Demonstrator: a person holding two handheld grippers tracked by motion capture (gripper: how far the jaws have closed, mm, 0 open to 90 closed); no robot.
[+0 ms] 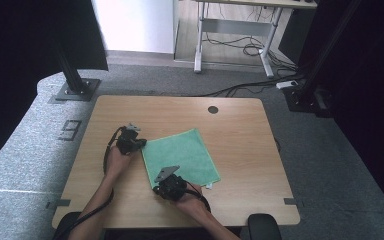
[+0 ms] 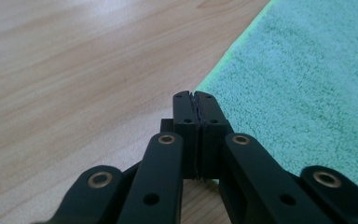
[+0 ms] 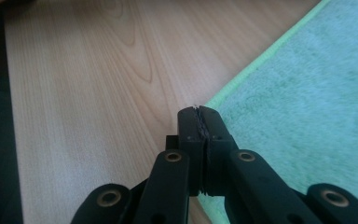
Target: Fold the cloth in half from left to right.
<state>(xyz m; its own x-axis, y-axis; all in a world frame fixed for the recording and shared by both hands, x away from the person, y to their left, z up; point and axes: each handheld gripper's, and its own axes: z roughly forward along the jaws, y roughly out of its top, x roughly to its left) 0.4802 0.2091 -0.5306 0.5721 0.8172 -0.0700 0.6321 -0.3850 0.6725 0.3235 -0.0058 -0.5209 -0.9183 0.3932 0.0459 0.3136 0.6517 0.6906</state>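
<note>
2 grippers sit at corners of the green microfibre cloth (image 1: 180, 157) lying flat on the bench (image 1: 240, 145): left gripper (image 2: 194, 95) and right gripper (image 3: 198, 109), jaws pressed together at its edge; whether either pinches fabric is unclear. Next, probably lifting both corners evenly to fold.

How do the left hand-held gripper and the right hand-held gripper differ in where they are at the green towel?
The left hand-held gripper is at the green towel's far left corner; the right hand-held gripper is at its near left corner. A grey plate shows on top of the right one. Both have their jaws shut at a towel corner.
</note>
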